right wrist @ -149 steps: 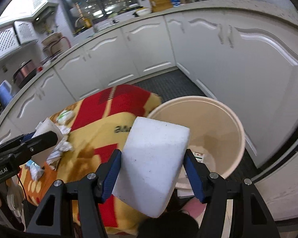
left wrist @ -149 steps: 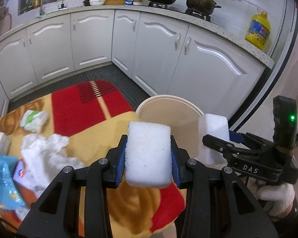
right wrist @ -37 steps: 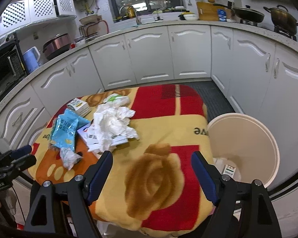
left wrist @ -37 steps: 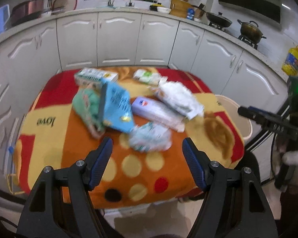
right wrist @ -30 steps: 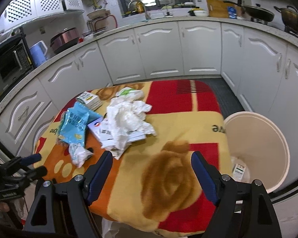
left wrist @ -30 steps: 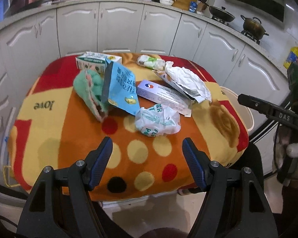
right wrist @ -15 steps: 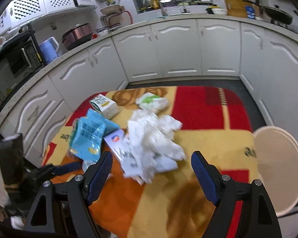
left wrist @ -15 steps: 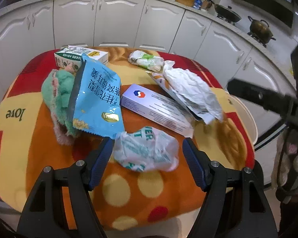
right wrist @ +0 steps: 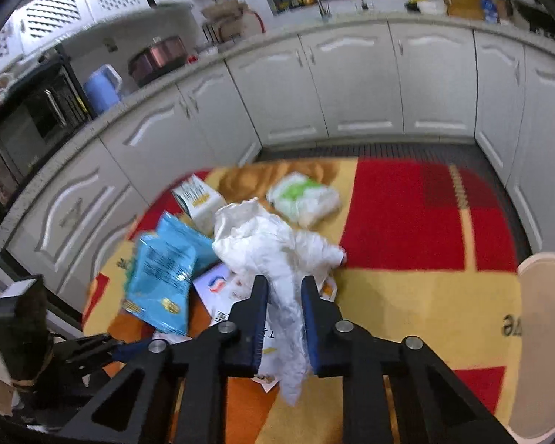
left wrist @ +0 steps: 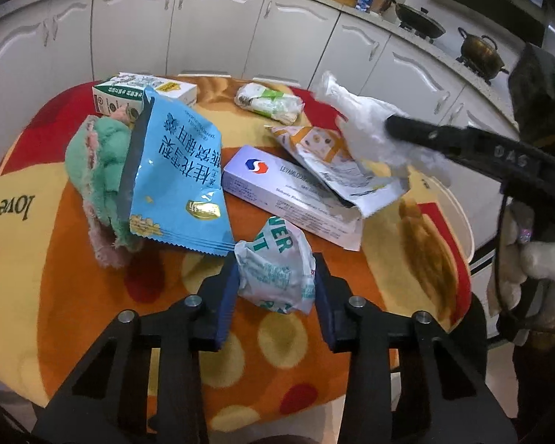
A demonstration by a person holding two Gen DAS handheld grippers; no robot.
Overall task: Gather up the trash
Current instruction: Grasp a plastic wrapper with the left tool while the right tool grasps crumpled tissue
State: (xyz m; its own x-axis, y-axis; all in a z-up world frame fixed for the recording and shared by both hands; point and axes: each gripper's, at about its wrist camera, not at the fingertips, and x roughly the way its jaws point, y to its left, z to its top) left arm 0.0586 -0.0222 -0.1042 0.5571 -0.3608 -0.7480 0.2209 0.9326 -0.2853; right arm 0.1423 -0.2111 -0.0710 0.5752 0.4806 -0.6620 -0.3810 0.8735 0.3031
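My left gripper [left wrist: 275, 277] is shut on a crumpled white-and-green wrapper [left wrist: 277, 270] just above the table's blanket [left wrist: 74, 259]. My right gripper [right wrist: 284, 296] is shut on a crumpled white paper [right wrist: 273, 244], which also shows in the left wrist view [left wrist: 366, 125] lifted off the heap. On the table lie a blue snack bag [left wrist: 174, 170], a white box [left wrist: 277, 185], a torn paper packet [left wrist: 336, 162], a green cloth [left wrist: 100, 162], a small carton [left wrist: 137, 88] and a green-white pack [left wrist: 268, 103].
A beige bin [right wrist: 544, 333] stands off the table's right edge; its rim shows in the left wrist view [left wrist: 458, 218]. White kitchen cabinets [right wrist: 351, 85] curve around behind the table. Pots sit on the stove [left wrist: 477, 51].
Both grippers dropped their white foam blocks, swung back to the table and came down onto the heap. The left closed on the wrapper, the right on the white paper.
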